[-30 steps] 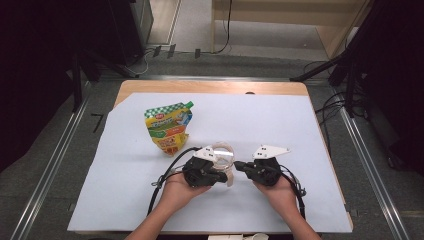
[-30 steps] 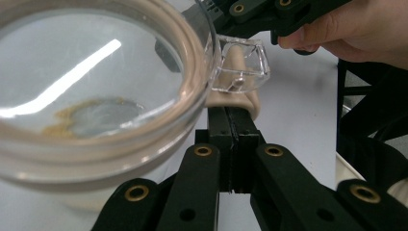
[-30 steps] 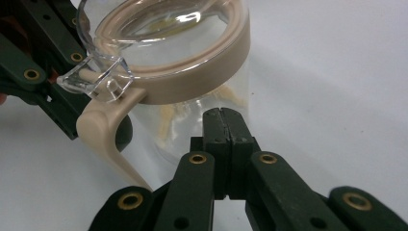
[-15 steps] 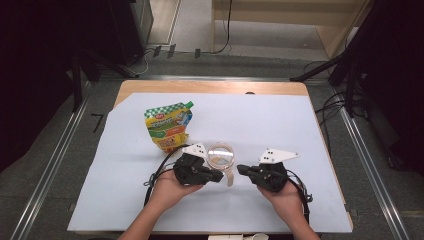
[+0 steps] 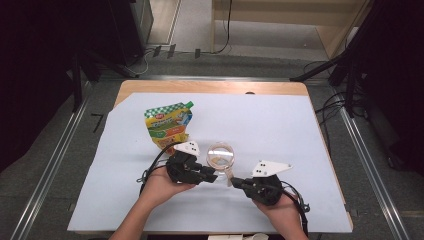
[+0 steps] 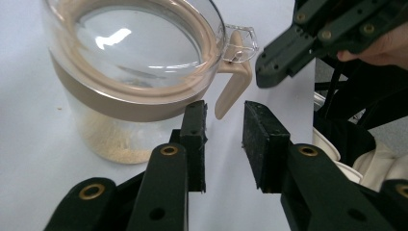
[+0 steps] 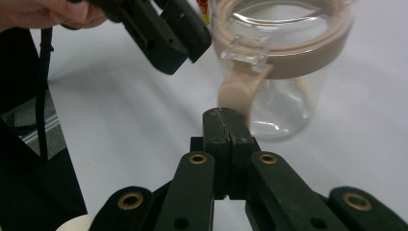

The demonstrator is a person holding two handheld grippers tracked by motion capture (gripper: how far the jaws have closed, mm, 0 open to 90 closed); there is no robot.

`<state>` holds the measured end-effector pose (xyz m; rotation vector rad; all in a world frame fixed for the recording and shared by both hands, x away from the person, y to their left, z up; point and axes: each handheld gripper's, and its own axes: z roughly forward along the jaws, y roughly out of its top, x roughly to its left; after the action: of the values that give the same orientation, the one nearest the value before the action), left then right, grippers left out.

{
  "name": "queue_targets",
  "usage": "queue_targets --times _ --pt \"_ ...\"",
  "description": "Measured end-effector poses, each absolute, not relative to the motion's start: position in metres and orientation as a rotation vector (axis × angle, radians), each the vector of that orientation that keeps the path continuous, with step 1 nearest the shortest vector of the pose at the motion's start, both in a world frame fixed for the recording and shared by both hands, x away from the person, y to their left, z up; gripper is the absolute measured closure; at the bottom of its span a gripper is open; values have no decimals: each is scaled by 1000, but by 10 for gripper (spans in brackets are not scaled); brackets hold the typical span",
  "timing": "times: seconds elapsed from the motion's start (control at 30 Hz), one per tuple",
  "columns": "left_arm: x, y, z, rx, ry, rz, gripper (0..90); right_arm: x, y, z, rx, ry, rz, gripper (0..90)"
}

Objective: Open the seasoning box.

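A: The glass jar (image 5: 220,156) stands upright on the white sheet (image 5: 280,120) near the front middle of the table, its beige band round the rim and its clear lid on top. A little pale powder lies in the bottom.

B: And the left gripper (image 5: 209,176) sits just left of it. A second ago those jaws were shut at the jar; now they have just been opening, and in the left gripper view (image 6: 223,132) they stand apart with nothing between them, the jar's beige handle (image 6: 233,91) just beyond their tips.

A: The right gripper (image 5: 235,183) has drawn back towards the near right since then. Earlier it was up close beside the left one; now it lies clear of the jar, tips pointing at the handle.

B: Its jaws are pressed flat together in the right gripper view (image 7: 225,126), holding nothing.

A: The colourful pouch (image 5: 167,124) lies flat to the far left of the jar, where it was before.
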<state>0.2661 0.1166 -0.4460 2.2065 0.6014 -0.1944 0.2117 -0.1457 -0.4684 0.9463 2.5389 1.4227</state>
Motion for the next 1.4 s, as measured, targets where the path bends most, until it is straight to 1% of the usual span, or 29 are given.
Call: queue_targets --times 0.5,0.67,1.0,1.4 --pt "272 130 -444 2199 619 -166 572 213 -123 -484 952 2548 1401 900" --pt "273 134 -444 2193 632 -157 559 212 -123 -484 950 2547 1388 900" --pt "275 136 -446 2182 651 -142 508 219 -139 -484 989 2530 1381 900" --pt "276 135 -446 2167 677 -127 440 236 -163 -486 1088 2504 1357 900"
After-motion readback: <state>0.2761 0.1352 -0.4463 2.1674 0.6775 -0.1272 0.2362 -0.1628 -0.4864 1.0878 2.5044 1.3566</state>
